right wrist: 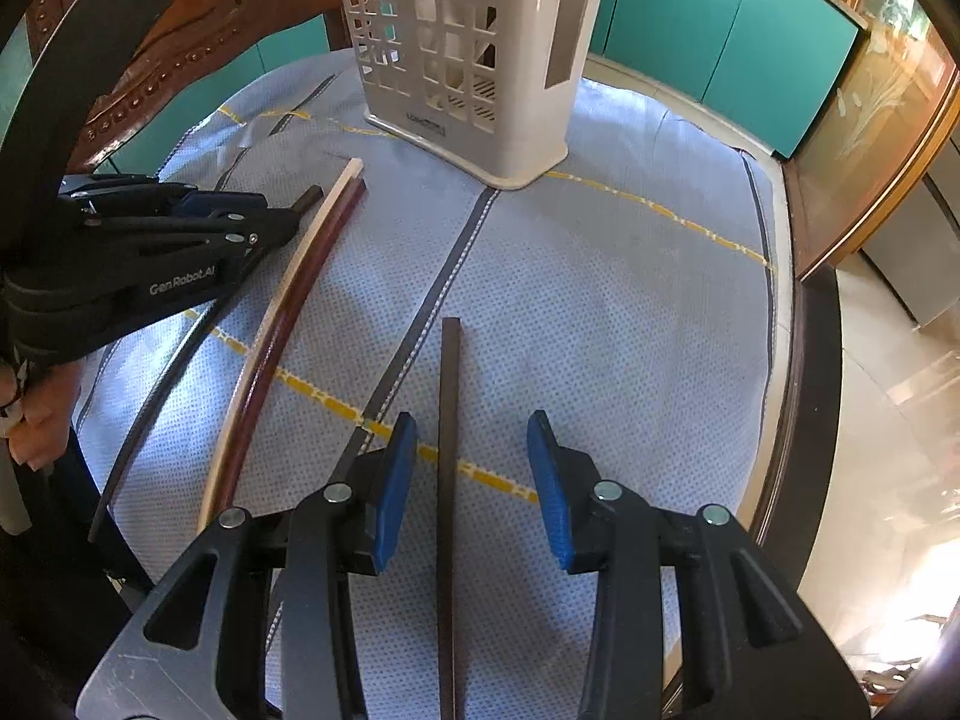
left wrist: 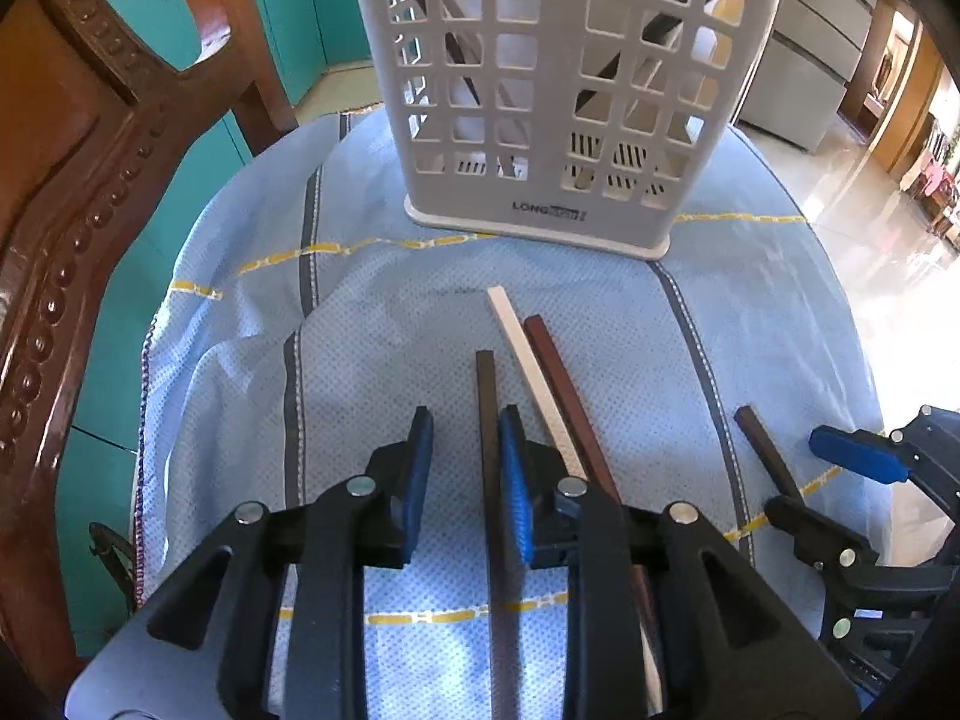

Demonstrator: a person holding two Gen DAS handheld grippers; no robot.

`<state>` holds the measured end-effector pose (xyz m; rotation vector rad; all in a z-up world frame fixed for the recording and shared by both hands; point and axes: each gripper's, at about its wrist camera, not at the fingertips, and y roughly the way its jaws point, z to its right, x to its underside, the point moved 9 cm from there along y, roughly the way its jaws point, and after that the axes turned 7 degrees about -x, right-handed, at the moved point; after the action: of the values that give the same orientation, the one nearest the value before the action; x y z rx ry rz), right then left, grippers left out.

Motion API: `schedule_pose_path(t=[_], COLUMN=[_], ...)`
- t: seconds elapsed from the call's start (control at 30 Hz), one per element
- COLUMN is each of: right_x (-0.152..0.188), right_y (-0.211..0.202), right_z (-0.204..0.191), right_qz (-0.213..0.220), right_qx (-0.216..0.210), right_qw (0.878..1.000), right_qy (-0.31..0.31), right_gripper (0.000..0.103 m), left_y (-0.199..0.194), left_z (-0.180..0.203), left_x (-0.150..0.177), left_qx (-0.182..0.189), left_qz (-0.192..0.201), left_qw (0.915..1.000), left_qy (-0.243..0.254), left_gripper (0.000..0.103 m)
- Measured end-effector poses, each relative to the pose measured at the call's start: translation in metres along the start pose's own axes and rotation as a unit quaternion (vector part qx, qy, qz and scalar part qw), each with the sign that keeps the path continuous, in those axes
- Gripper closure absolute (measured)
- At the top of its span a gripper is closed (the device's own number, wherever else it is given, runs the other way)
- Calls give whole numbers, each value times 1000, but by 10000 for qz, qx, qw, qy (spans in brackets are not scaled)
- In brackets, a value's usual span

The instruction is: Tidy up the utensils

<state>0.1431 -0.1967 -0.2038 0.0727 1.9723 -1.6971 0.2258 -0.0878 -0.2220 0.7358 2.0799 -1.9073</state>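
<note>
A white slotted utensil basket (left wrist: 558, 96) stands upright at the far side of the table, with several chopsticks inside; it also shows in the right wrist view (right wrist: 474, 54). My left gripper (left wrist: 468, 468) is open, low over the cloth, with a dark chopstick (left wrist: 487, 396) lying between its fingers, close to the right pad. A white chopstick (left wrist: 528, 360) and a reddish-brown chopstick (left wrist: 564, 384) lie just right of it. My right gripper (right wrist: 474, 480) is open around another dark chopstick (right wrist: 449, 420), touching neither pad. The left gripper also shows in the right wrist view (right wrist: 198, 228).
A light blue cloth (left wrist: 372, 324) with grey and yellow stripes covers the round table. A carved wooden chair (left wrist: 78, 168) stands at the left. Teal cabinets (right wrist: 750, 36) line the wall. The table's edge (right wrist: 798, 360) drops off at the right.
</note>
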Motion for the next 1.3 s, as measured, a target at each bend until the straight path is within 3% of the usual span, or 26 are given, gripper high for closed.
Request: schedule_pose_path(t=[0.63, 0.7, 0.73, 0.77, 0.93, 1.13, 1.3], right_x=[-9, -9, -10, -11, -17, -36, -49], right_y=[7, 6, 5, 5, 6, -42, -113], right_z=[-7, -6, -8, -9, -9, -8, -13], right_qz=[153, 165, 190, 203, 342, 1233, 2215], right_qx=[35, 17, -50, -84, -164, -325, -623], right_qw=[9998, 9998, 9998, 9997, 9992, 9915, 9729], right_qy=[103, 85, 78, 64, 125, 247, 228], right_gripper=[65, 70, 86, 95, 96, 96, 96], left_y=[4, 4, 3, 3, 2, -30, -87], left_z=[-10, -10, -8, -8, -7, -28, -41], left_x=[2, 2, 2, 2, 2, -6, -13], left_qx=[-19, -40, -20, 37, 31, 48, 183], left_qz=[-95, -86, -90, -108, -119, 389, 1030], left_qw=[9999, 9999, 9999, 9998, 9997, 9979, 9928], left_qy=[-103, -67, -82, -132, -225, -511, -590], left_gripper=[72, 73, 77, 92, 96, 96, 96])
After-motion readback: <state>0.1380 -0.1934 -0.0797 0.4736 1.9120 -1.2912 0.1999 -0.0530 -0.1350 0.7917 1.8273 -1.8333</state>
